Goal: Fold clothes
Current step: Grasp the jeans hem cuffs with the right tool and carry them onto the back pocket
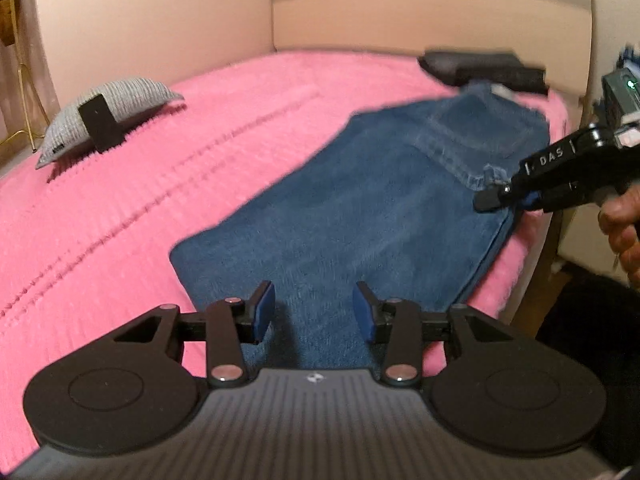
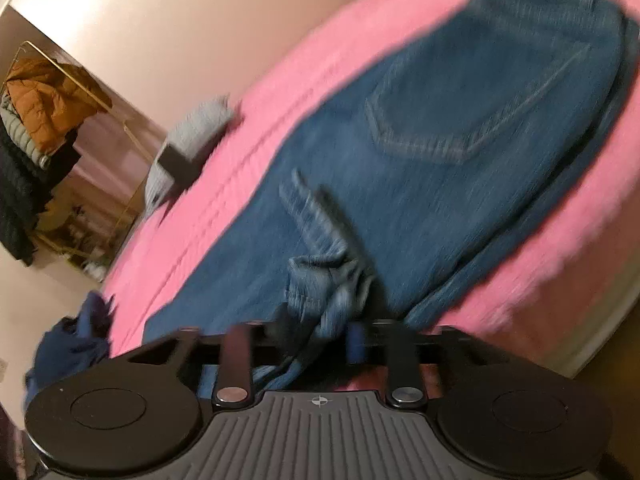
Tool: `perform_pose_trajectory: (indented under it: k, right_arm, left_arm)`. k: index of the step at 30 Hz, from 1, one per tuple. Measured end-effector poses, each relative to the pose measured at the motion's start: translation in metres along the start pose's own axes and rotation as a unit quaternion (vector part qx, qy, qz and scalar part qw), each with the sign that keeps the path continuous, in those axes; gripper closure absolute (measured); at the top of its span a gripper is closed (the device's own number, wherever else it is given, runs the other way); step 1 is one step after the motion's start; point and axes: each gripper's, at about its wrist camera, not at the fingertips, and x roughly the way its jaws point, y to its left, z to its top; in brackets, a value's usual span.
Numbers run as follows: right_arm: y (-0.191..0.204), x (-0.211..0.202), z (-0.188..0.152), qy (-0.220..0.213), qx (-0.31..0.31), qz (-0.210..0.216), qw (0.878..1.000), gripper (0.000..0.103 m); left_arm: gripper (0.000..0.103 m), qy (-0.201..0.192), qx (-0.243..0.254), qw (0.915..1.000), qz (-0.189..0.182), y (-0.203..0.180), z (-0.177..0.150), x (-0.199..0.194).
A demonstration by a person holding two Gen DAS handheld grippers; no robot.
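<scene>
Left wrist view shows the left gripper (image 1: 314, 312) partly open with nothing between its blue pads, hanging just above the near end of the jeans (image 1: 360, 208), which run away from it up and to the right across the pink bedspread (image 1: 160, 160). The denim looks doubled lengthwise, one leg on the other, with a back pocket facing up at the far end. Ahead and to the right, the right gripper (image 1: 496, 198), carried in a person's hand (image 1: 620, 232), meets the jeans at their right edge near the pocket seam. In the blurred right wrist view a bunched fold of denim sits between that gripper's fingers, directly ahead of its body; the pads seem to be closed on it, though the blur makes this a judgement. So the lengthwise fold seems done, and what is left is likely the crosswise folding into a compact stack. Far ahead to the left, a grey pillow (image 1: 108, 120) lies well apart from the jeans, and dark garments (image 1: 480, 66) rest beyond the waistband.
</scene>
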Motion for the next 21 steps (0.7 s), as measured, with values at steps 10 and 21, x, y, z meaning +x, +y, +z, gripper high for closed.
perform_pose_trajectory:
  k: [10, 21]
  right_arm:
    - [0.037, -0.026, -0.025, -0.027, -0.116, 0.04, 0.992, 0.054]
    - [0.02, -0.038, -0.018, -0.034, -0.078, 0.016, 0.996, 0.027]
  left_arm:
    - [0.065, -0.009, -0.008, 0.9999, -0.002, 0.023, 0.023, 0.006]
    - [0.062, 0.042, -0.015, 0.9988, -0.019, 0.045, 0.011, 0.045]
